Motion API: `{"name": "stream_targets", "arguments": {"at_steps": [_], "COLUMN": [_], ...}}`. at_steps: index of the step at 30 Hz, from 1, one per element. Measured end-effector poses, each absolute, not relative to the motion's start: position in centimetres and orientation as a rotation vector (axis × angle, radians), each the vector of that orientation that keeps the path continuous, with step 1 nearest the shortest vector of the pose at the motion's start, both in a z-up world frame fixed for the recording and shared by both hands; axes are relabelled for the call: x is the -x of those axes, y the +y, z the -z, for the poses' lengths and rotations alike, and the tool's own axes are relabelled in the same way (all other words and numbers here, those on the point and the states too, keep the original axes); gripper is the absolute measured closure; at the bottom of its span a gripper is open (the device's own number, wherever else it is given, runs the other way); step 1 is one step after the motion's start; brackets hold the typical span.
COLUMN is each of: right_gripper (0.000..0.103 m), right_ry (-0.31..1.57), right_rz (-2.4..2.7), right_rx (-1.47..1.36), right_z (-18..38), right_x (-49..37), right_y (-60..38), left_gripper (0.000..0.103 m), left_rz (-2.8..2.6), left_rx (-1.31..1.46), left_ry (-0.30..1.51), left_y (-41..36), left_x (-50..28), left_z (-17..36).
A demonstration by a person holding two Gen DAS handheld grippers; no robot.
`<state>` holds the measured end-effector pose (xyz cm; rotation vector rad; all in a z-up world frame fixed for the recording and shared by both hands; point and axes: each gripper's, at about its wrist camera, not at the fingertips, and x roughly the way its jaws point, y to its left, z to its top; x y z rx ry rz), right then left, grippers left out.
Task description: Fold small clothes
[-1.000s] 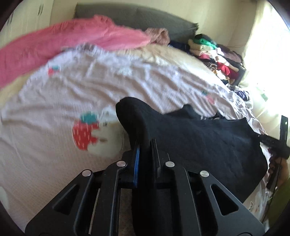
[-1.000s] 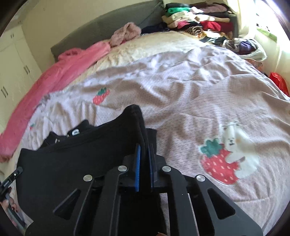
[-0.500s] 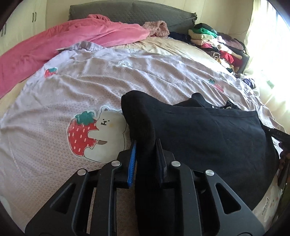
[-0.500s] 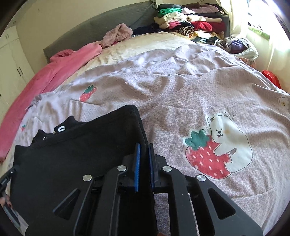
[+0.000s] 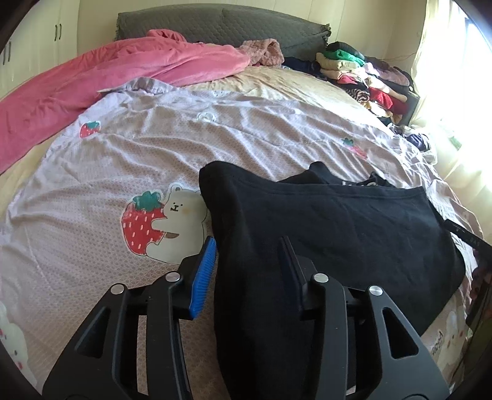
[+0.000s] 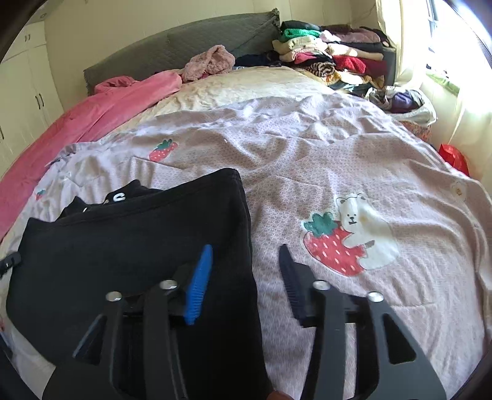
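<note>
Item: black garment [image 5: 323, 221], folded over on itself, lying flat on the bed's lilac sheet [image 5: 215, 129]. White lettering showed on the lower layer at its far edge. From the right wrist view the same garment [image 6: 123, 246] occupied the left side of the sheet [image 6: 338, 147].

Left gripper [image 5: 246, 261]: fingers spread wide, gripping nothing; the garment's left folded edge lay between them, with the blue pad just beside the fabric.

Right gripper [image 6: 246, 264]: fingers likewise wide apart, gripping nothing, straddling the garment's right edge; blue pad over the black cloth, dark pad over the sheet.

Sheet print: strawberry-and-bear picture [image 5: 163, 218] touching the garment's left edge; a second one [image 6: 347, 234] lay near its right side.

Also on the bed: pink blanket [image 5: 107, 77] along the far left; stack of folded clothes [image 5: 363, 80] at the far right corner, beside the grey headboard [image 5: 215, 27].
</note>
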<state>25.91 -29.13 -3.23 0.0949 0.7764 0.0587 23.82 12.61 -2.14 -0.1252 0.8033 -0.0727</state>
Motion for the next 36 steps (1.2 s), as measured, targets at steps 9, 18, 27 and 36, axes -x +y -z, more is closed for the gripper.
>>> {"name": "stream_targets", "arguments": {"at_steps": [9,18,27,36], "right_gripper": [0.051,0.045,0.042,0.031], "right_ry": [0.711,0.740,0.885,0.789], "right_rz": [-0.141,-0.238,-0.224,-0.295], "right_rx": [-0.019,0.018,-0.009,0.044], "right_z": [1.1,1.5,4.7,1.9], "right_x": [-22.1,-20.1,-20.5,-18.2], "right_y": [-26.4,-23.1,-22.9,-20.5], "left_gripper": [0.055,0.055,0.052,0.040], "left_rz": [0.091,0.151,0.137,0.132], "left_rx": [0.120,0.088,0.063,0.126], "left_ry": [0.767,0.845,0.923,0.835], "left_y": [11.8,9.8,9.4,11.1], "left_x": [-22.1,-20.3,-20.0,-19.1], "left_z": [0.6,1.9,4.3,1.8]}}
